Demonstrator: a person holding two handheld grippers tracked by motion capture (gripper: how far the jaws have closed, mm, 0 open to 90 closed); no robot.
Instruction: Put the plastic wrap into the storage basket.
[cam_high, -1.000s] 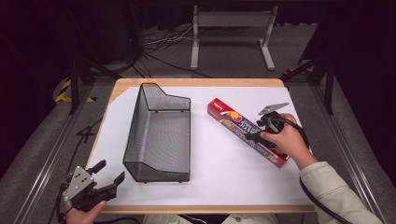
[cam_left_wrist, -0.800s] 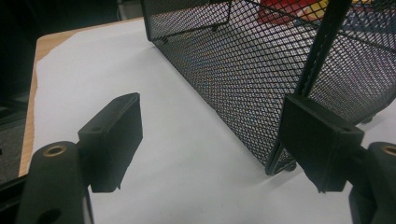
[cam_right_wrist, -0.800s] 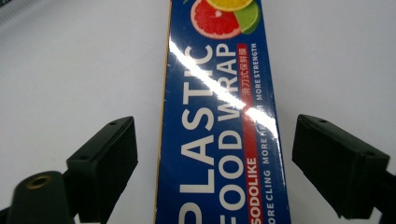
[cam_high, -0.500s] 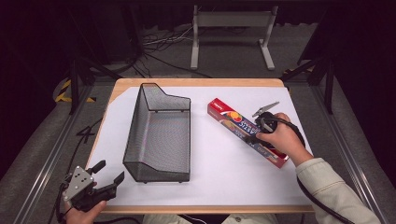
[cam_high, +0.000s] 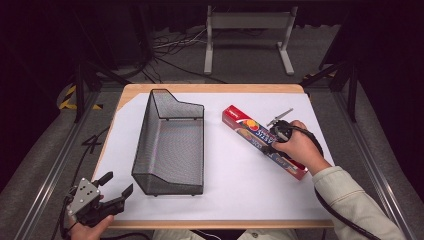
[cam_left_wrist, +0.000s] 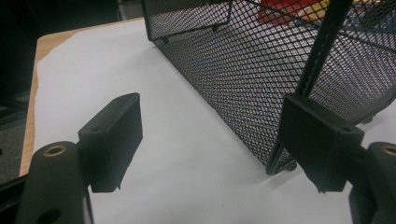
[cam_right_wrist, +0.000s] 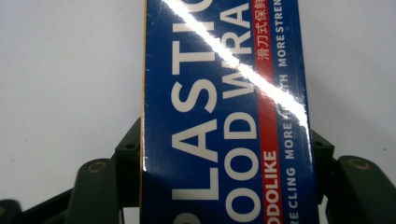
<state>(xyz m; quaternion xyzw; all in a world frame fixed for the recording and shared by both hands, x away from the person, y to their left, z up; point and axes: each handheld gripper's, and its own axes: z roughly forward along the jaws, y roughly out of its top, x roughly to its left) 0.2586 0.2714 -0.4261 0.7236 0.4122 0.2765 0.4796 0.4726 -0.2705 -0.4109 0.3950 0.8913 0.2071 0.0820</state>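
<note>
Both grippers differ: right gripper (cam_right_wrist: 224, 186) fingers have just been closing, now pinching the plastic wrap box (cam_high: 260, 139) lying on the worktop (cam_high: 235, 180), grasp step, next lift toward mesh basket (cam_high: 170, 145); left gripper (cam_left_wrist: 210, 140) fingers spread, idle.

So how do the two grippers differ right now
The right gripper is over the white sheet, jaws shut on the plastic wrap box, one on each long side. The left gripper is at the table's near left corner beside the mesh basket, jaws wide open with nothing between them. The right jaws have just been closing. Both are hand-held with two black jaws.
</note>
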